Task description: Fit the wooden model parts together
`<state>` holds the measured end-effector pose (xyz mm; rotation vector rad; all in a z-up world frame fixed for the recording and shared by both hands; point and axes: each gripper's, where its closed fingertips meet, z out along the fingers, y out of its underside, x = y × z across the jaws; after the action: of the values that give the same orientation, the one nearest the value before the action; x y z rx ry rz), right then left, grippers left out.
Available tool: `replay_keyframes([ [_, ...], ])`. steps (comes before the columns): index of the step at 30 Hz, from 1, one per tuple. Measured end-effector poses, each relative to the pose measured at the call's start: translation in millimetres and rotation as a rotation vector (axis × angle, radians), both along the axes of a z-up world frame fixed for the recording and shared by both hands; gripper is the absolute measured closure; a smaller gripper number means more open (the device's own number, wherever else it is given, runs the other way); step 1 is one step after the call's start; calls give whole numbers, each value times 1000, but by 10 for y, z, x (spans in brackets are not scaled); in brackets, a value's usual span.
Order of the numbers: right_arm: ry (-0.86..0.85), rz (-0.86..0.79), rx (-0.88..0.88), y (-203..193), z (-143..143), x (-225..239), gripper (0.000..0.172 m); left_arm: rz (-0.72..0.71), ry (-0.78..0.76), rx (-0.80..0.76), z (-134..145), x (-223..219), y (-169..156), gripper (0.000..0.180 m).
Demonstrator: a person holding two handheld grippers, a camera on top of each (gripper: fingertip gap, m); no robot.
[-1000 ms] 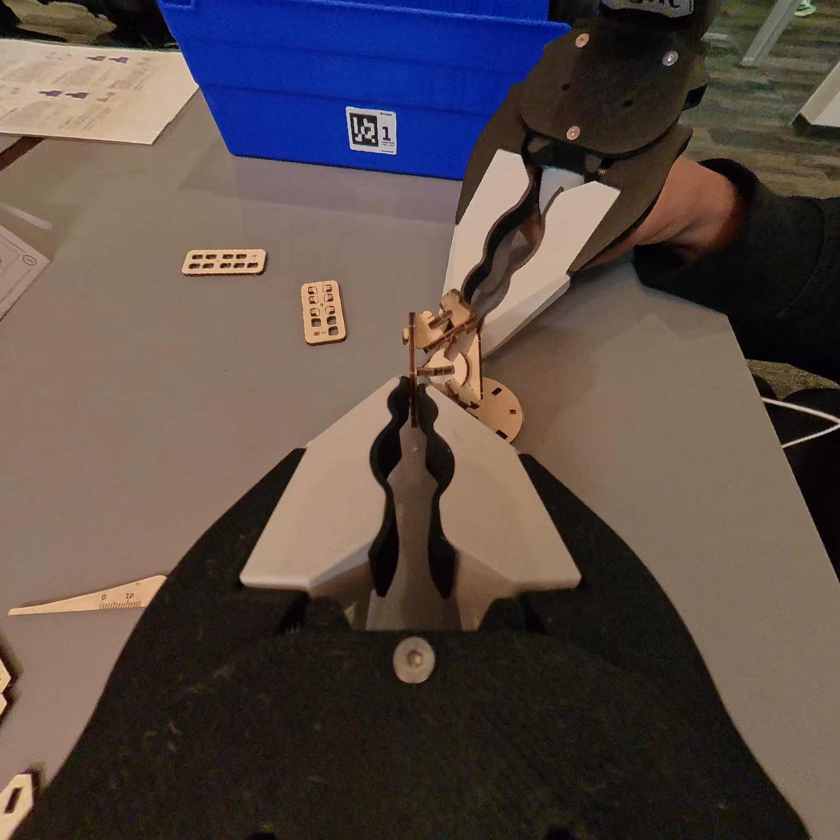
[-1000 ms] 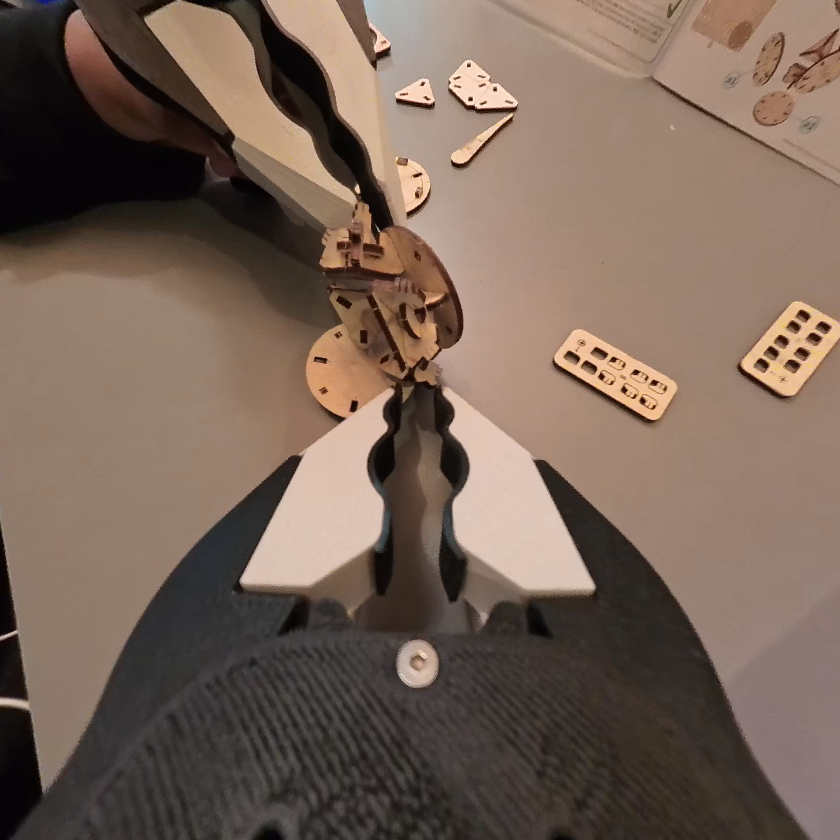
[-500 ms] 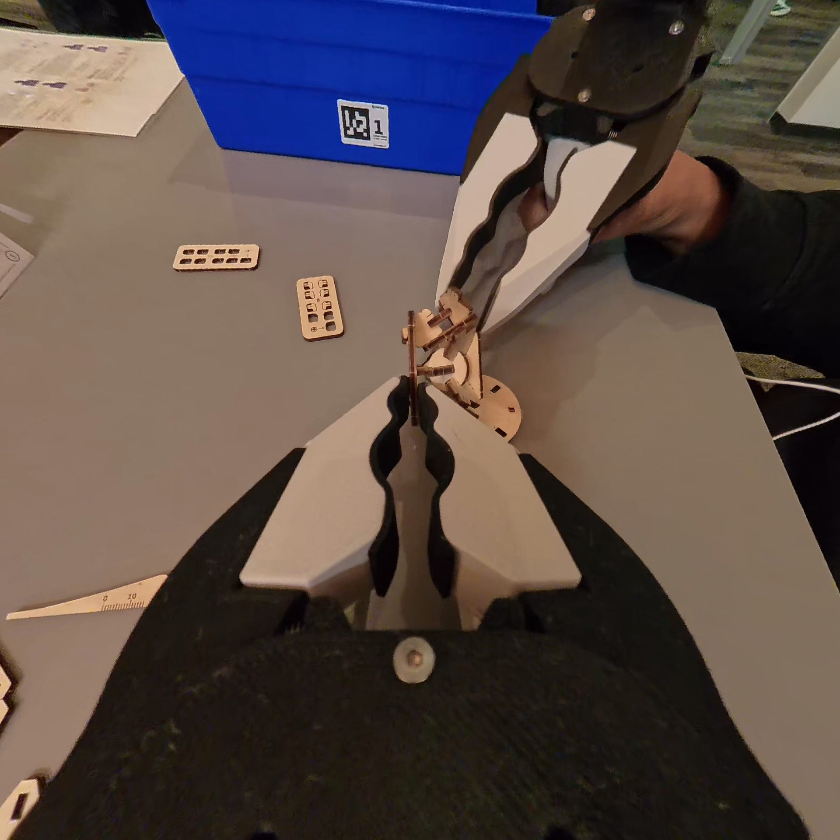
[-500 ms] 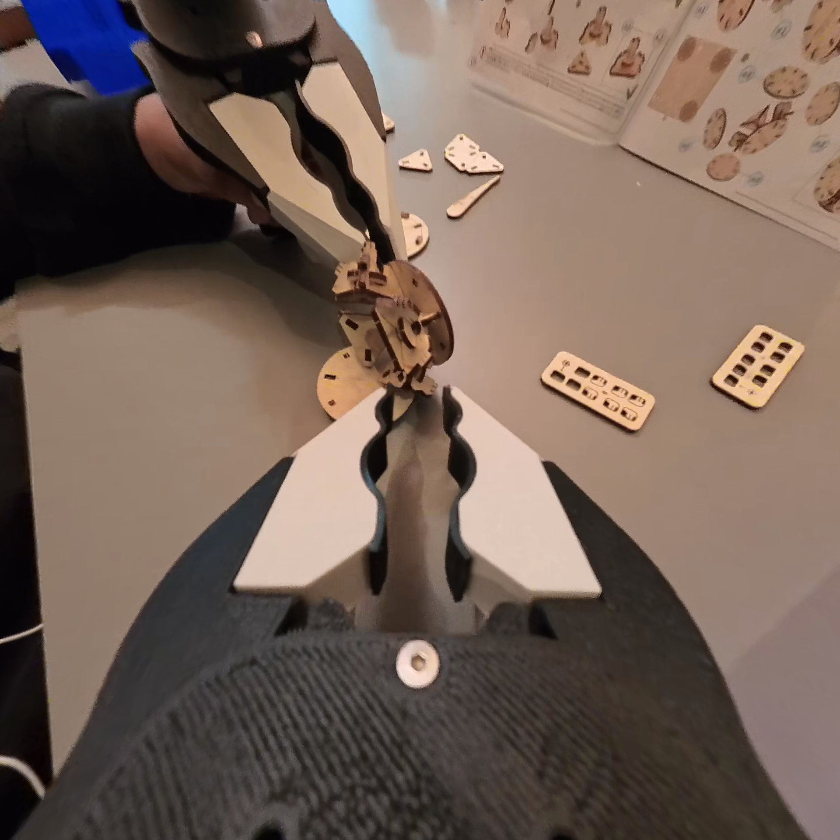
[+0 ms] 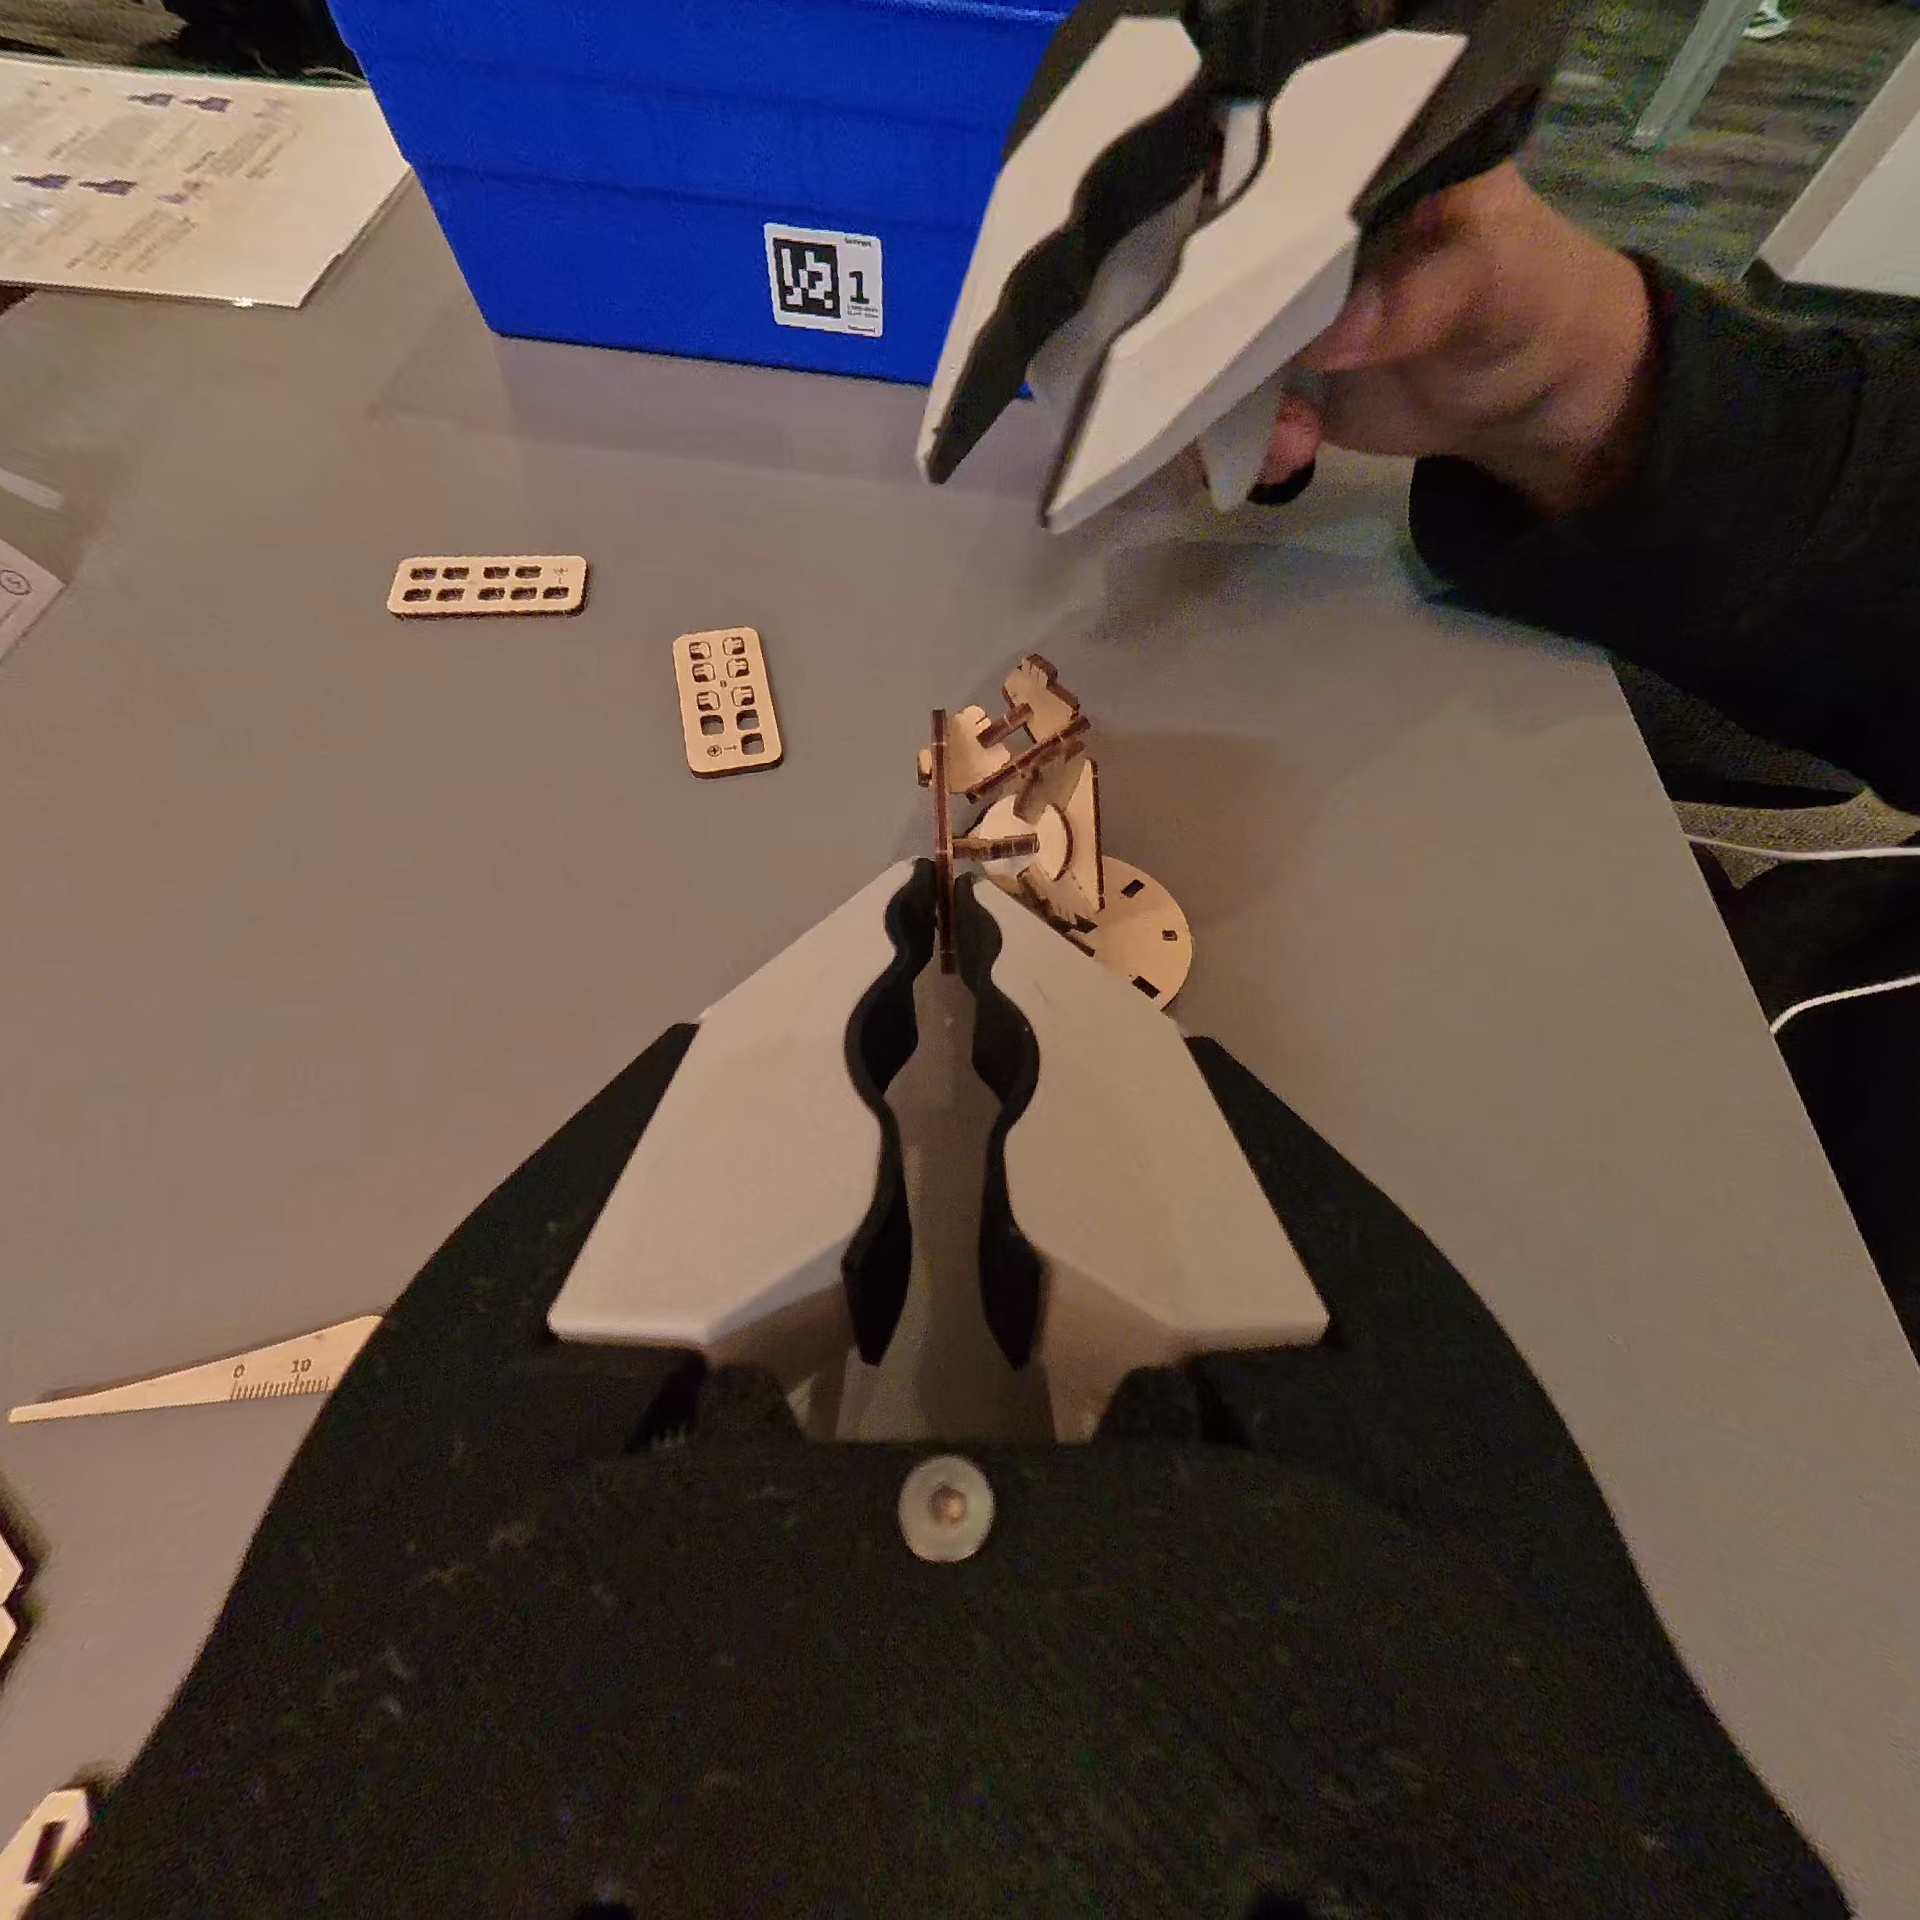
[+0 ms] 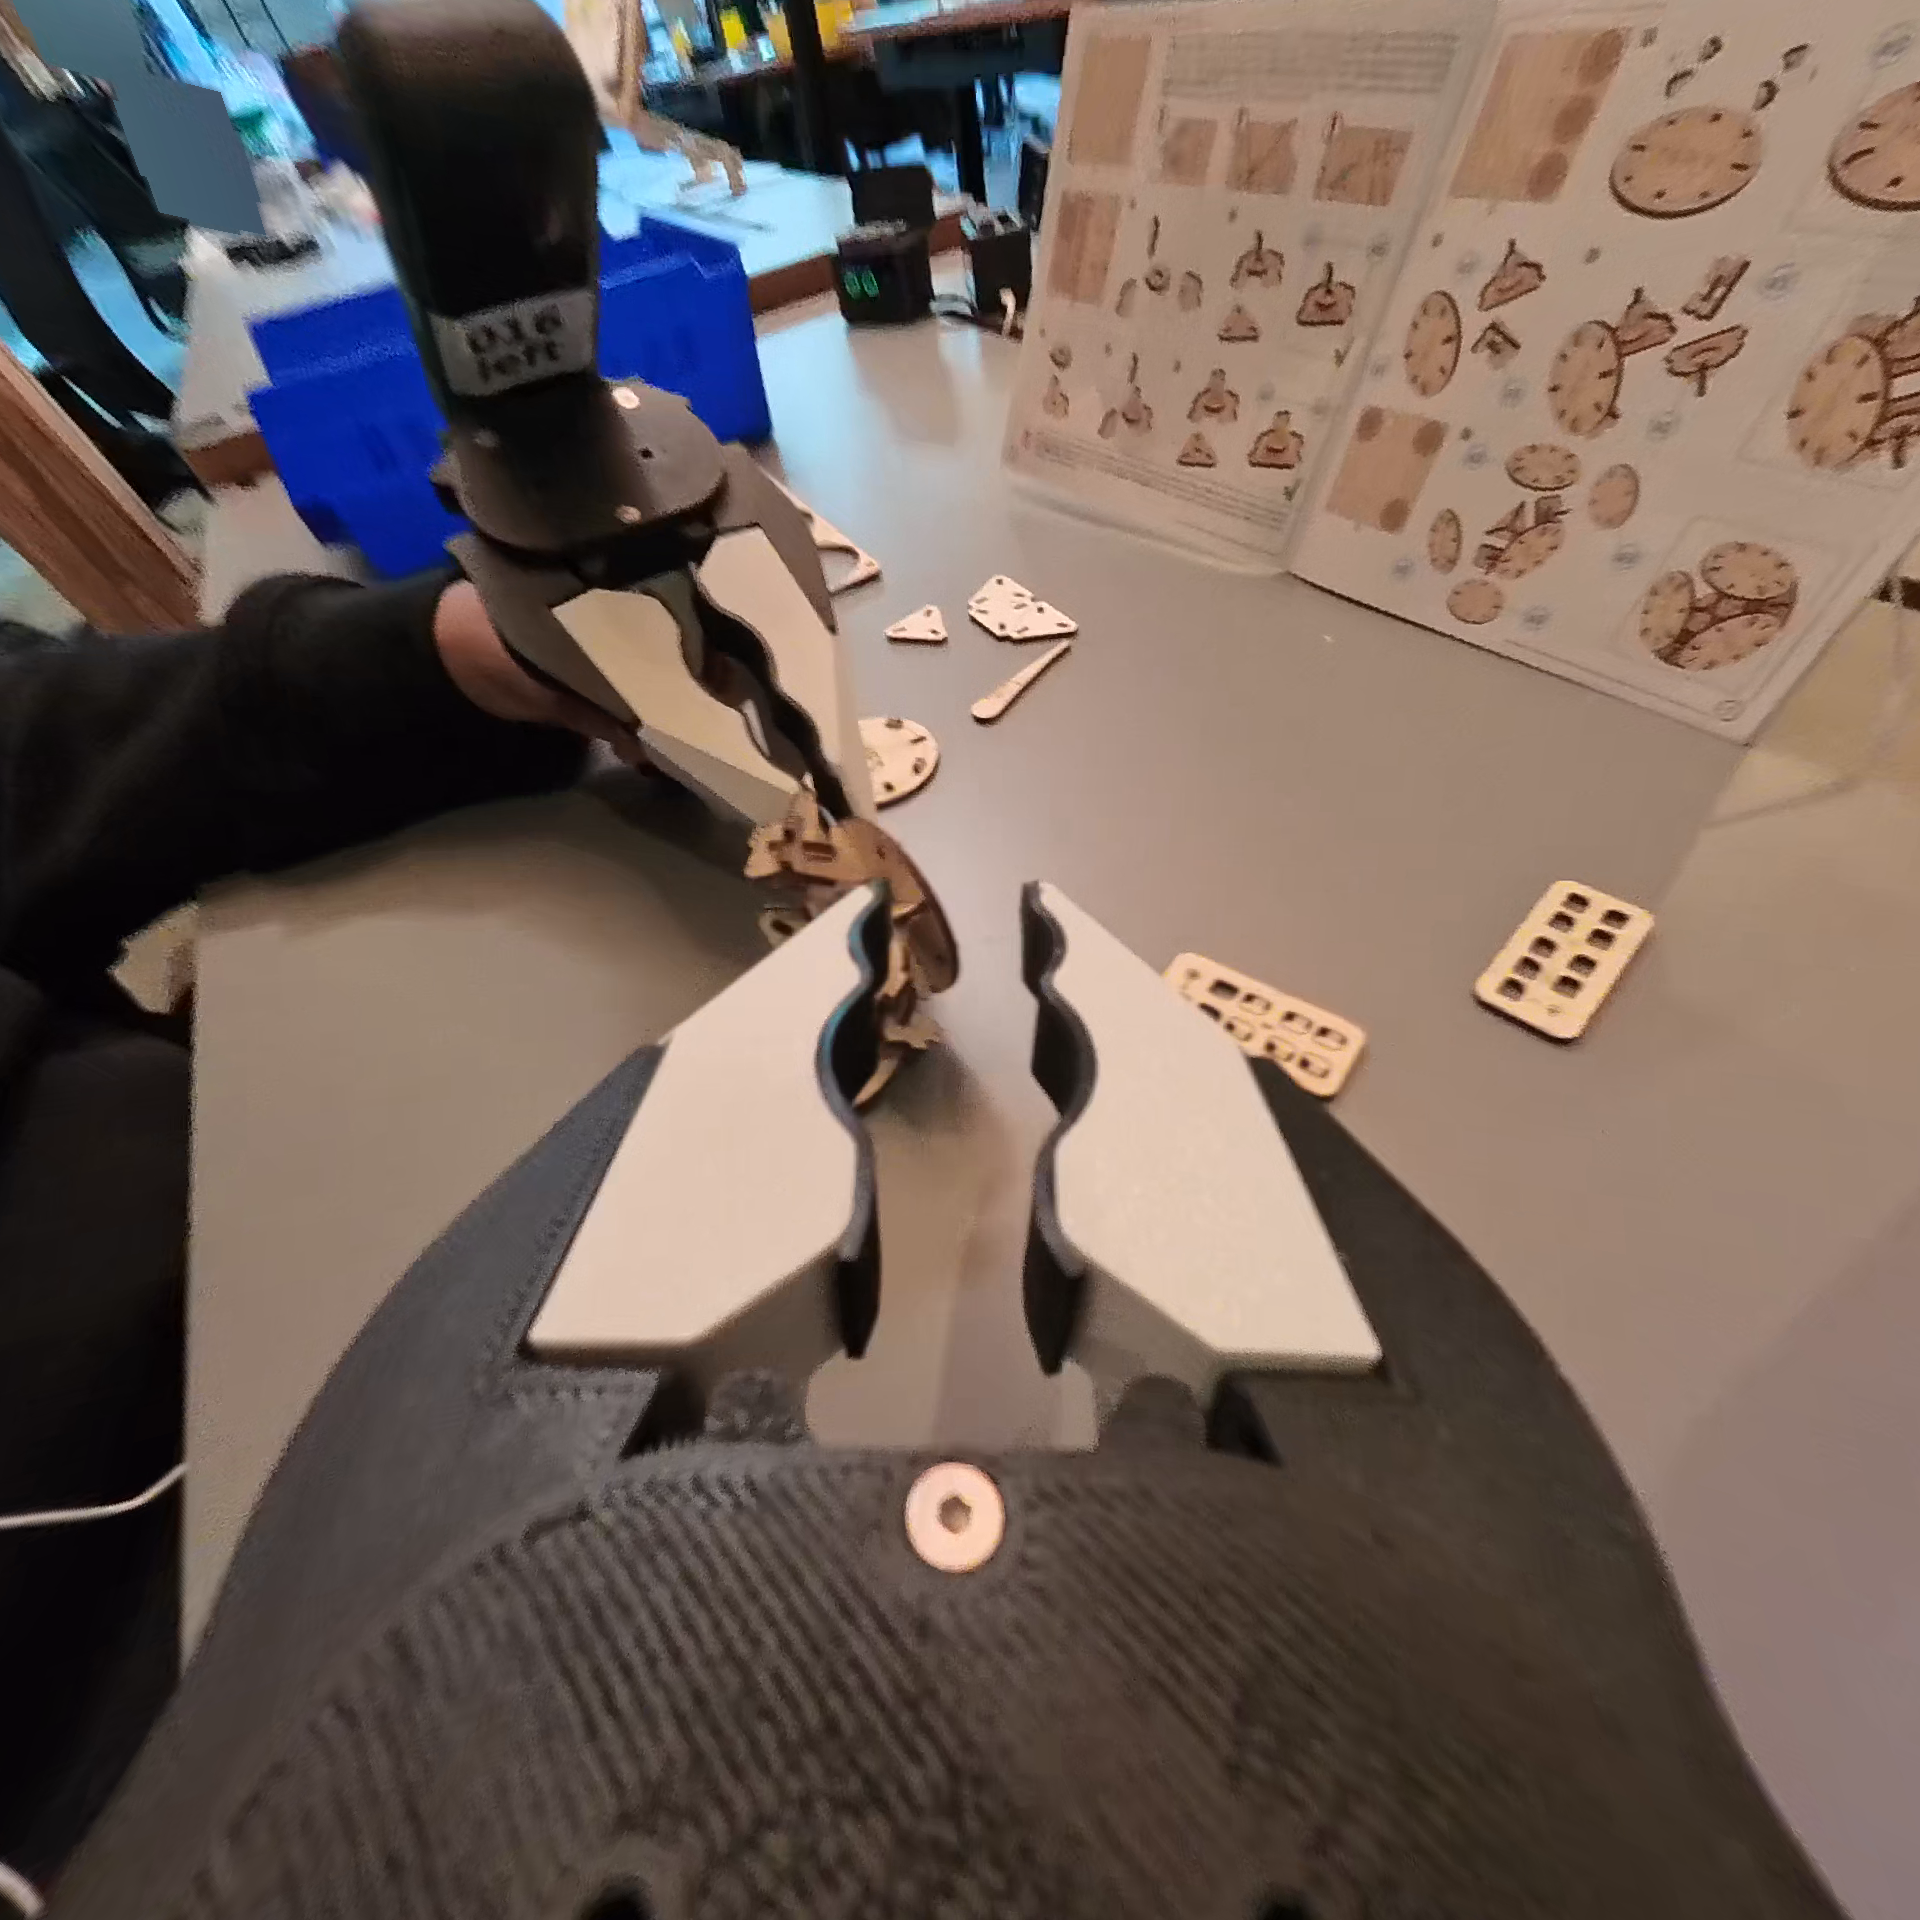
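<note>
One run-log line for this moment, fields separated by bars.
left hand-held gripper: clamps wooden model's disc | right hand-held gripper: open, raised clear | grey table

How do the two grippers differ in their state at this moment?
The left gripper is shut on the thin disc of the wooden model; the right gripper is open and holds nothing. The left one is low by the table; the right one is lifted clear of the model. Both have pale fingers and black pads.

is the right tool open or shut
Open. The right tool shows a clear gap between its fingers, and in the left view it is lifted clear of the wooden model.
</note>
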<state>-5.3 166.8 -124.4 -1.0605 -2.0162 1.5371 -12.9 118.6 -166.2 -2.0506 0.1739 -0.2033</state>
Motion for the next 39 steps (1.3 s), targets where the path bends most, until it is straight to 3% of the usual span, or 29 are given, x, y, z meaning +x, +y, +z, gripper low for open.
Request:
replay_keyframes([
  [4, -59, 75, 163, -88, -97, -104, 162, -1, 2, 0, -1, -1, -1, 180],
  [14, -251, 386, 506, -399, -156, -136, 158, -11, 20, 2, -3, 2, -4, 180],
  [20, -320, 521, 711, -442, -242, -125, 171, -12, 51, -2, -18, -10, -10, 180],
  [28, -406, 528, 879, -375, -330, -143, 160, -30, 97, 14, -8, 10, -11, 180],
  [35, -440, 538, 958, -373, -402, -106, 169, -34, 131, 16, -16, 5, -18, 180],
  [39, -409, 501, 966, -384, -398, -105, 169, -28, 46, -33, -56, 15, -49, 178],
])
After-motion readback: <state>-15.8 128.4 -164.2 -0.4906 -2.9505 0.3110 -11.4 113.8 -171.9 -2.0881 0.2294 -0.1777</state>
